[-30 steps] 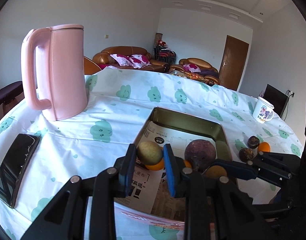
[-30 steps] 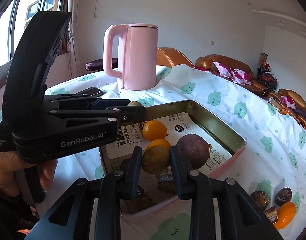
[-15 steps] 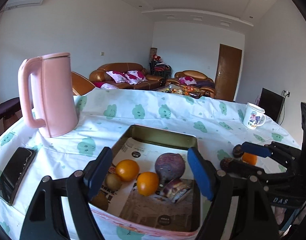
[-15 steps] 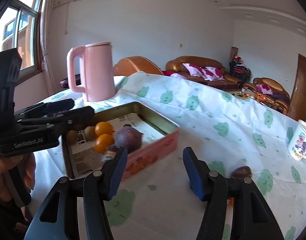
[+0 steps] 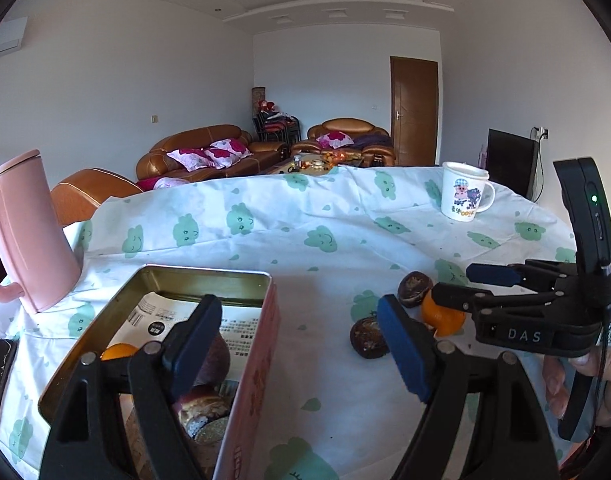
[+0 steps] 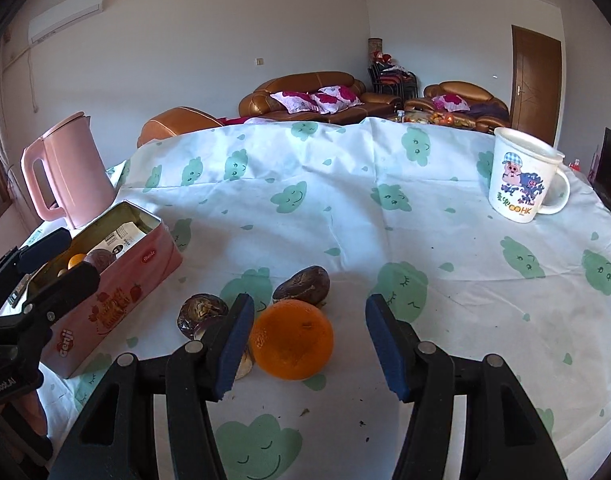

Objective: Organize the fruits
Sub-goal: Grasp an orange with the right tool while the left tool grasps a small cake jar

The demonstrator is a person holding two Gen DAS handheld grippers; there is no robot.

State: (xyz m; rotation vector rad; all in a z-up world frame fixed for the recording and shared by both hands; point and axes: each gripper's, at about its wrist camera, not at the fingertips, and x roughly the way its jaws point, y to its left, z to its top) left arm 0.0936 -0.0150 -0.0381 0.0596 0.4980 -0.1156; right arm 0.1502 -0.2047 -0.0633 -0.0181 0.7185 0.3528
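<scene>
While spread and empty, both grippers: right gripper (image 6: 305, 340) near orange (image 6: 291, 339); left gripper (image 5: 295, 342) beside tin (image 5: 249, 360) holding fruit.

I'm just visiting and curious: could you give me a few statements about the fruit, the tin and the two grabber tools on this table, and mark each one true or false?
1. An orange lies on the tablecloth, outside the pink tin. True.
2. The right gripper is clamped on that orange. False: its jaws are open and the orange sits between them, not pressed.
3. The tin is empty. False: it holds a purple fruit and a small orange fruit.
4. The left gripper holds nothing. True.
5. The cartoon mug lies tipped on its side. False: it stands upright.
</scene>
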